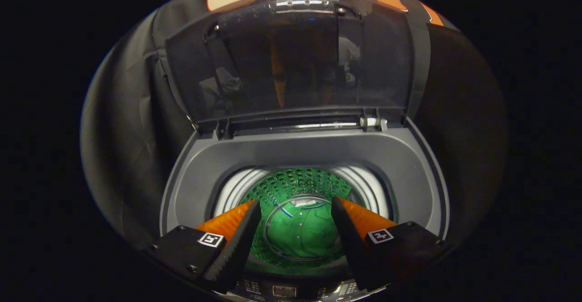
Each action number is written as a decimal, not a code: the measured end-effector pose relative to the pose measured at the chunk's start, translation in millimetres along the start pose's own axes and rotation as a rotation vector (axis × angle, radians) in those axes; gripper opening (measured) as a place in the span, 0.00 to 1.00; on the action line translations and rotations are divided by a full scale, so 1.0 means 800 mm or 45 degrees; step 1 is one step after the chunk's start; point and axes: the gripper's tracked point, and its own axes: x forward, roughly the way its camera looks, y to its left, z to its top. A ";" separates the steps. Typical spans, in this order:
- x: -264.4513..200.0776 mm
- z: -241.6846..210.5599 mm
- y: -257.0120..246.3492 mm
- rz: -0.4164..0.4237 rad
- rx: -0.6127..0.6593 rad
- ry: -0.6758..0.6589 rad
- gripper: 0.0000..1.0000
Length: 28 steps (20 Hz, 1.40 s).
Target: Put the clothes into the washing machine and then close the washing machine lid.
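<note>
A grey top-loading washing machine (300, 156) stands below me with its dark see-through lid (300, 61) raised upright behind the opening. Down in the drum (295, 183) lies a green garment (304, 229), flat on the bottom, seen between my fingers. My gripper (295, 208) hovers above the opening, open, with nothing between its fingers. The fingers point down toward the drum and touch neither the garment nor the rim.
The machine's control panel (291, 290) runs along the near edge under my fingers. The lid's hinge (373, 122) sits at the back of the grey top rim. Black booth cloth hangs behind and to both sides.
</note>
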 end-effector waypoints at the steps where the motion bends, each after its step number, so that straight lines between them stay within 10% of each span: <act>1: -0.012 0.012 -0.002 -0.002 -0.003 -0.040 0.99; 13: -0.223 0.211 0.011 0.050 -0.124 -0.619 0.98; 28: -0.441 0.345 -0.054 0.068 -0.053 -0.908 0.98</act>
